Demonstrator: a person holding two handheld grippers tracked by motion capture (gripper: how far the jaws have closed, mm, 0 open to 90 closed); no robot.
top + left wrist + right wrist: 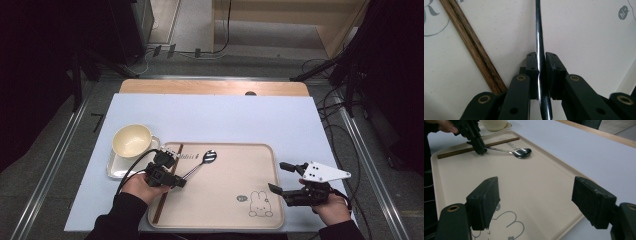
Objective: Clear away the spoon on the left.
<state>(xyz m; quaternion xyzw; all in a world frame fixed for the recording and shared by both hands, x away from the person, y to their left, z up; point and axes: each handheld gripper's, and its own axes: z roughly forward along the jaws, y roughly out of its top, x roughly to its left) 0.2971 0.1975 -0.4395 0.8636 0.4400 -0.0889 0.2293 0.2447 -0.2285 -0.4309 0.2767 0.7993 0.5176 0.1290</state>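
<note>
On the left part of the beige tray, the left hand-held gripper has its jaws around the handle of the spoon, with a slim gap visible on one side, so the pads no longer press it; I judge the spoon is just being set down beside the wooden chopsticks. The next move calls for opening wider and lifting straight off without dragging the handle. The spoon is slender, polished metal, its bowl lying on the tray toward the far rim. At the tray's right edge, the right hand-held gripper hovers with jaws wide apart, empty.
</note>
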